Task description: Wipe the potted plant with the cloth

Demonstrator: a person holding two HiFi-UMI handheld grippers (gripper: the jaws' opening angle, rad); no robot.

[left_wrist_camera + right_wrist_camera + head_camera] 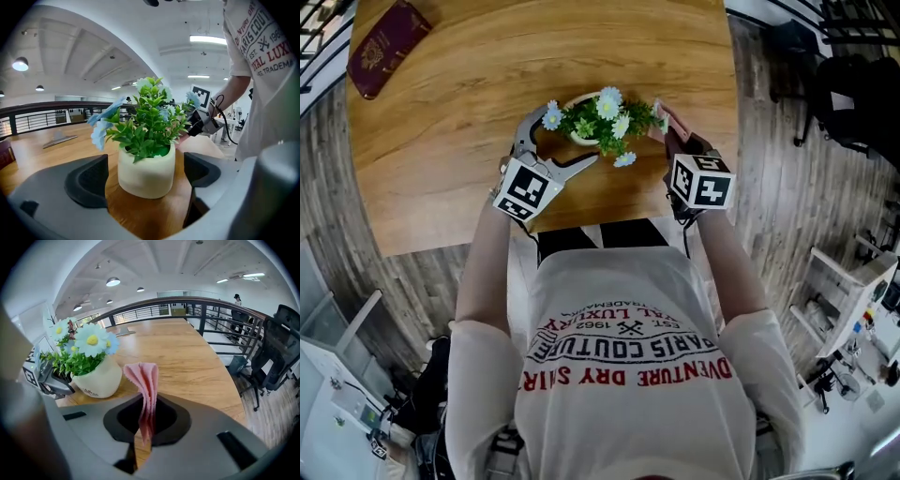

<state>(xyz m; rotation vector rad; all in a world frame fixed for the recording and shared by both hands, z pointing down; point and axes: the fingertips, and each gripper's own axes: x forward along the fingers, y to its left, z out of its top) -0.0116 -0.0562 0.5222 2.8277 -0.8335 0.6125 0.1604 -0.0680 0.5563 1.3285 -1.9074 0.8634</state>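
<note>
One potted plant [146,161] between spread jaws of left hand-held gripper [145,176], untouched

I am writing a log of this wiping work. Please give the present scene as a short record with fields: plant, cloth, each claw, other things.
plant: potted plant, upright on the wooden table, white and blue flowers
left claw: open; the potted plant stands between its jaws, pads not touching it
right claw: shut on the pink cloth, beside the plant
cloth: hangs folded from the right claw, apart from the pot
other: dark red booklet near a far table corner
</note>
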